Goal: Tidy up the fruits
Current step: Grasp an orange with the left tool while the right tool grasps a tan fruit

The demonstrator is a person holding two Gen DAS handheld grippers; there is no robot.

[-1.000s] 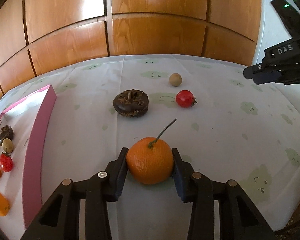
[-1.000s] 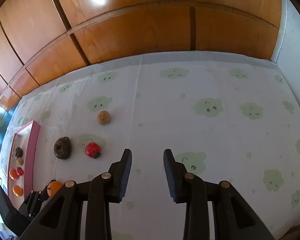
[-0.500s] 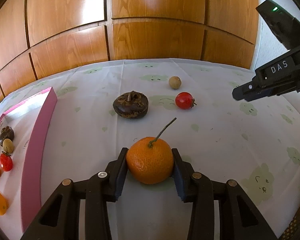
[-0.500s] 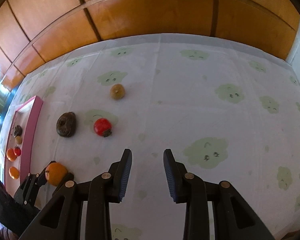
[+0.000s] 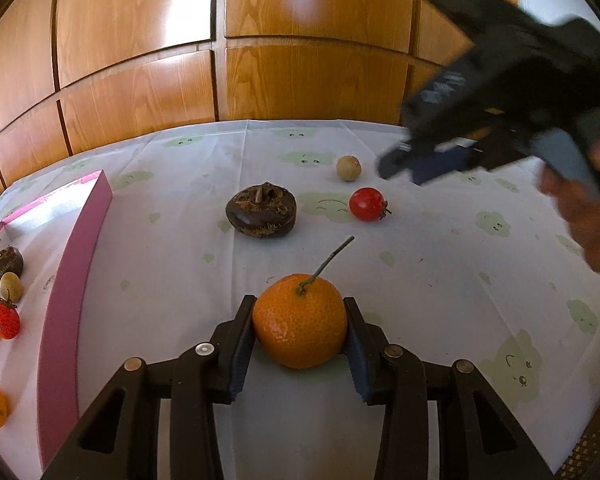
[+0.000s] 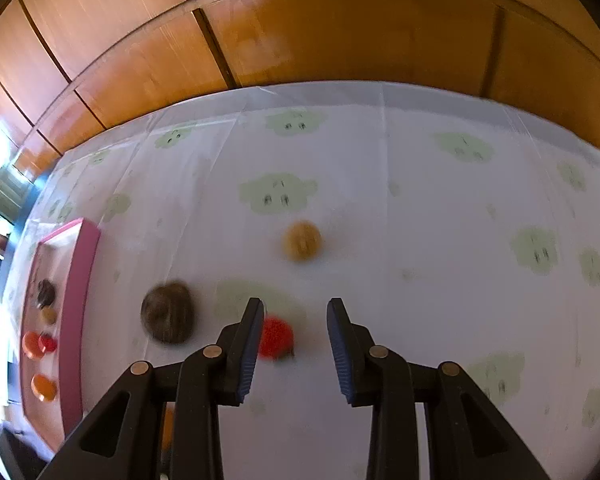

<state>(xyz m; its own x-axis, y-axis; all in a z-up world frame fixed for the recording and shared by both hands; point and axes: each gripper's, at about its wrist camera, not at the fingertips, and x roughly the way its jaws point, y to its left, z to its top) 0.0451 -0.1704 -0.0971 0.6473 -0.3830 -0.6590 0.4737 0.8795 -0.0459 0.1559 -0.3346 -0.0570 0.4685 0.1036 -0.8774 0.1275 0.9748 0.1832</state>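
1. Our left claw (image 5: pixel 300 344) grips the orange (image 5: pixel 300 320), which rests on the worktop (image 5: pixel 440 320).
2. Our right claw (image 6: pixel 294 344) hangs empty, jaws apart, the red tomato (image 6: pixel 275 338) just inside its left jaw.
3. Next, we judge: centre on the tomato and close, then carry both into the pink tray (image 5: pixel 66 300) left of the left claw.

Glossy varnished wood panels (image 5: pixel 140 92) fill the top of the frame, catching glare. Below lies a matt white cloth (image 5: pixel 440 280) with pale green prints. The orange (image 5: pixel 300 320) at lower centre has dimpled, slightly shiny peel; the dark fruit (image 5: pixel 262 210) looks rough, perhaps fibrous; the tomato (image 5: pixel 367 204) is smooth and glossy
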